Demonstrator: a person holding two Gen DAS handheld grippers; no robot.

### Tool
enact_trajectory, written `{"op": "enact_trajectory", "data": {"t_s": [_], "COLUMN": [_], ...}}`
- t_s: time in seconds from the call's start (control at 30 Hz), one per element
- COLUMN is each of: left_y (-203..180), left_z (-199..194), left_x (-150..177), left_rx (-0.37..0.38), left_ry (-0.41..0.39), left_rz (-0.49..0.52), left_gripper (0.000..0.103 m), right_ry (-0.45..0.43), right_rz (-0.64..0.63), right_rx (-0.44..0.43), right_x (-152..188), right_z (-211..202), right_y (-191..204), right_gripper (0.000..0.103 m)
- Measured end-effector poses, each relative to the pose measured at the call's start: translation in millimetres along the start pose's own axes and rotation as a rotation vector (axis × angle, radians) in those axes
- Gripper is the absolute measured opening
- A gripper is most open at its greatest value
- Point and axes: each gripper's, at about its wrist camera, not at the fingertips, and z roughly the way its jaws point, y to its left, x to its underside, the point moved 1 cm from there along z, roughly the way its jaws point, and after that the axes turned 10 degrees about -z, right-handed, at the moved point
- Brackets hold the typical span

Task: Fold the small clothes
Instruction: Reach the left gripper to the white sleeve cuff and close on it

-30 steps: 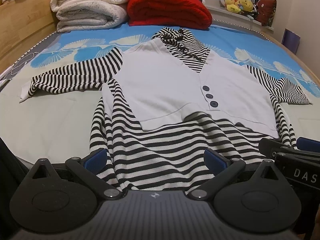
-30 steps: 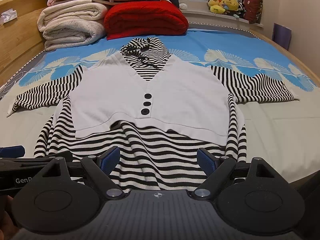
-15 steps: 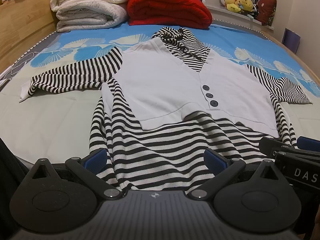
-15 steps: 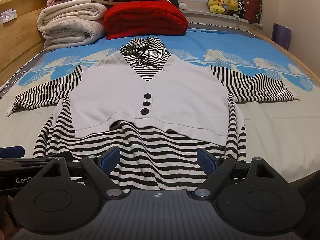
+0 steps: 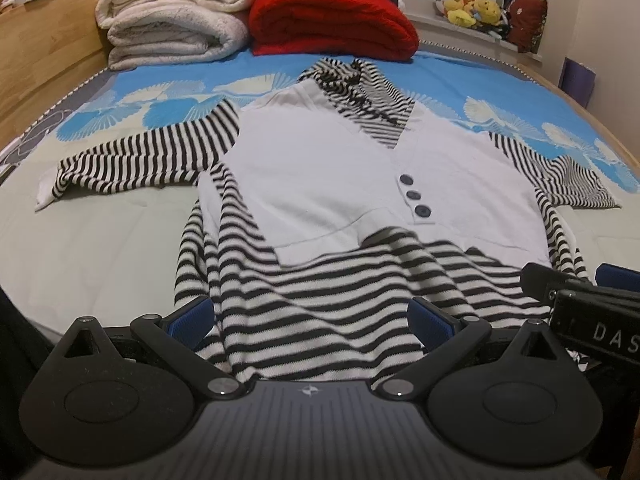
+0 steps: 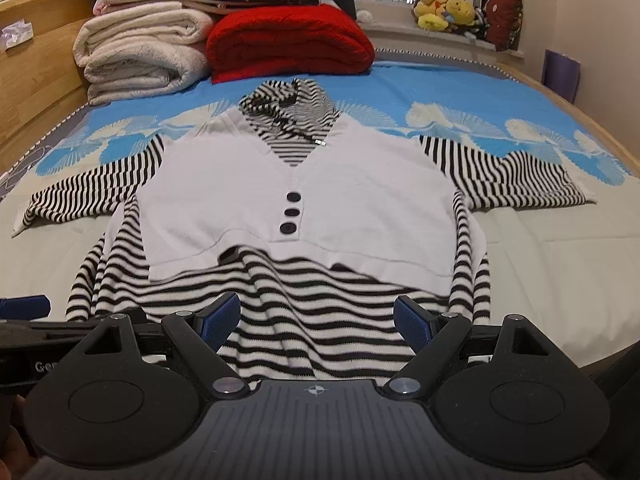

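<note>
Almost nothing has moved in the last second: both grippers hover at the same place over the near hem. On the bed (image 5: 100,240) the striped top (image 5: 320,184) lies flat and unfolded, its collar pointing away, its long axis running straight ahead from the fingers and its 2 sleeves spread sideways. With fingers wide apart and holding nothing, the left gripper (image 5: 310,316) stands over the hem's left part, while the right gripper (image 6: 316,316), also apart and empty, is over its right part. Neither looks nearer.
</note>
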Motion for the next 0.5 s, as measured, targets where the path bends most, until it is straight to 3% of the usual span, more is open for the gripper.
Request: {"op": "enact_trajectory", "data": {"t_s": [0.2,0.43,0.5], "left_y": [4,18,26], "left_z": [-7,0,16], "left_x": [-38,-121,-148], "left_rx": [0.008,0.080,0.077], "left_ry": [-0.110,-0.272,-0.293], "left_rz": [0.024,0.085,0.102], "left_gripper": [0.102,0.101,0.095], "right_ry": [-0.058,-0.119,-0.133], "right_rz": [0.063,0.129,0.132], "right_rx": [0.039,0.075,0.082], "right_x": [-5,-9,-9], "right_z": [-8,-15,-16], "right_y": [-12,-29,-31], "right_gripper": [0.085,0.085,0.085]}}
